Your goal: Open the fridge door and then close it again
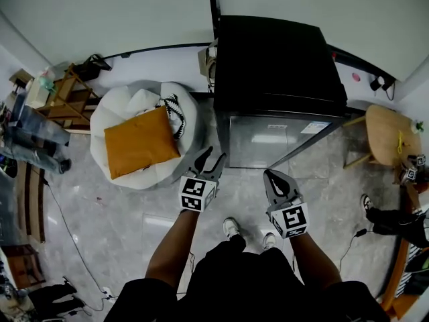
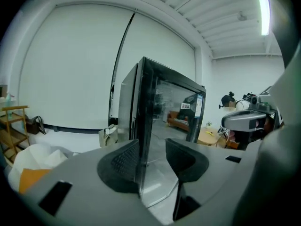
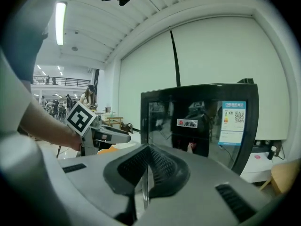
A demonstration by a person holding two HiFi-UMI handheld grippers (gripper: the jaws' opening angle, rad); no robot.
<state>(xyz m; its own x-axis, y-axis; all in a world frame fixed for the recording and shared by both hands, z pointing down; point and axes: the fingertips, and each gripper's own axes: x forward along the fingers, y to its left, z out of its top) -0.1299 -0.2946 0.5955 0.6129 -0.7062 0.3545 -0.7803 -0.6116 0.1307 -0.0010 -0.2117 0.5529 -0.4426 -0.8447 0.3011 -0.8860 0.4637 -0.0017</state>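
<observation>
**Two tongs held before one black fridge**

Nearest, the person's two shoes [image 1: 231, 227] stand on the pale marble floor [image 1: 100, 213]. Just ahead, two tongs are held out side by side, apart from each other. The left tongs [image 2: 153, 160] are released, with the pads spread and nothing between them. The right tongs [image 3: 148, 166] are clenched pad against pad on nothing.

Beyond them, untouched, stands the single black fridge [image 1: 281, 66]. It is against the white wall, directly in front of the person. Its glass door [image 1: 275, 139] looks flush with the cabinet. The glass bears two stickers, one red-and-white [image 3: 186, 123] and one blue-and-white [image 3: 234, 118]. Reflections cover the pane, so I cannot tell what is inside the fridge.

To the fridge's left, one white beanbag seat [image 1: 110, 113] holds one orange cushion [image 1: 139, 141] and one black-and-white patterned cushion [image 1: 174, 109].
</observation>
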